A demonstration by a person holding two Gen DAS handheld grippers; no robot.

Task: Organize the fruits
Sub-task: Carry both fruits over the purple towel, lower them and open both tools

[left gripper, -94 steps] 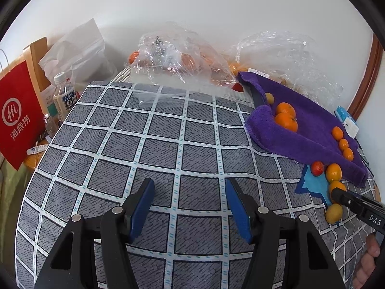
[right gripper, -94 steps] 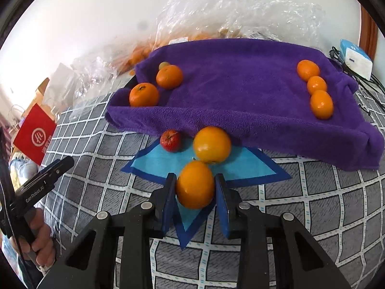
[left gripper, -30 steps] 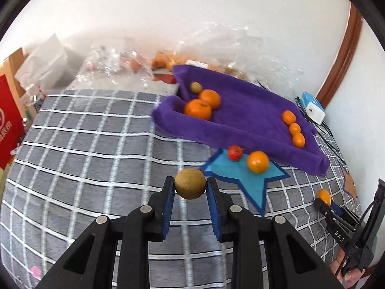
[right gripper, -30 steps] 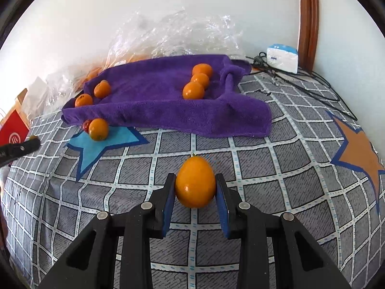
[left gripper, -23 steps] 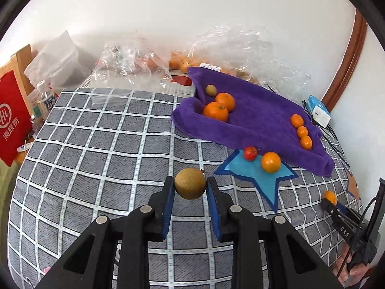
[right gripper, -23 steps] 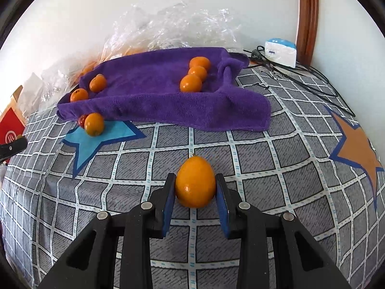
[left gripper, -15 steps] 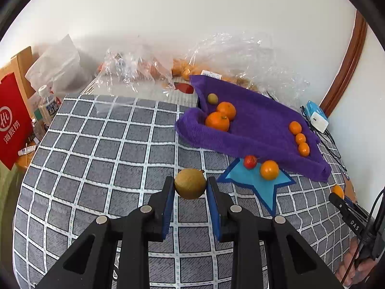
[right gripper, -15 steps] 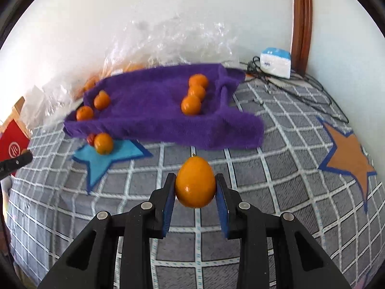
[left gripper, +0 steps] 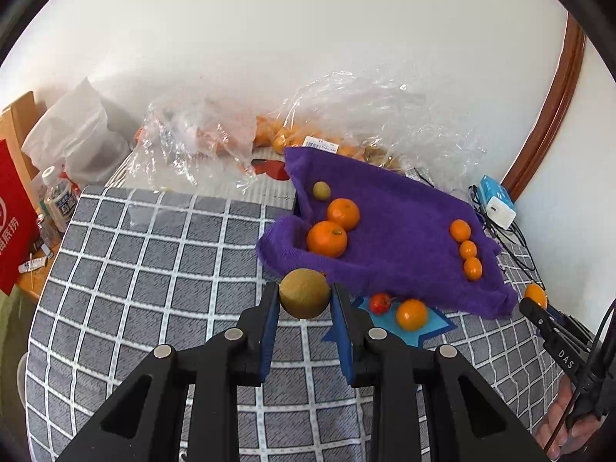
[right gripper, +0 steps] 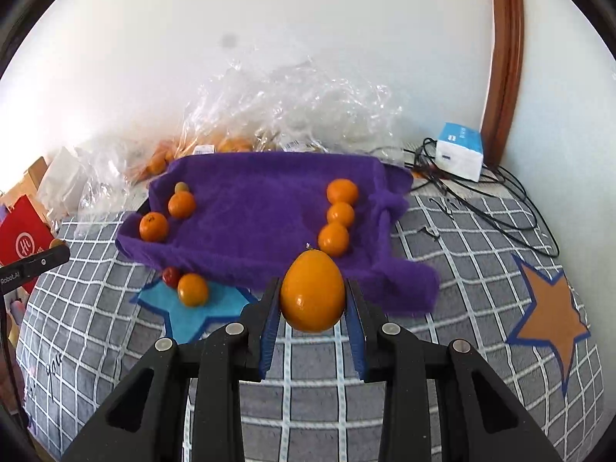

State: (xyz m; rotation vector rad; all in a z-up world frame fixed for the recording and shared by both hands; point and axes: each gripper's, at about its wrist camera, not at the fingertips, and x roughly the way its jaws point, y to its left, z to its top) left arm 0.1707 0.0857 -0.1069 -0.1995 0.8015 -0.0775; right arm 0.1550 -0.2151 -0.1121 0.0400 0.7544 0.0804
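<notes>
Your left tool [left gripper: 304,304] grips a brown-green round kiwi [left gripper: 304,293], your right tool [right gripper: 312,304] an oval orange fruit [right gripper: 312,295], both above the grid-patterned bedcover [left gripper: 154,254]; next, carry them to the purple towel [right gripper: 261,208].

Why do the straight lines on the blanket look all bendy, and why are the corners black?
Left wrist view: the fisheye lens curves the checked blanket lines and leaves dark corners. Right wrist view: same bending, plus glare on the plastic bags.
</notes>
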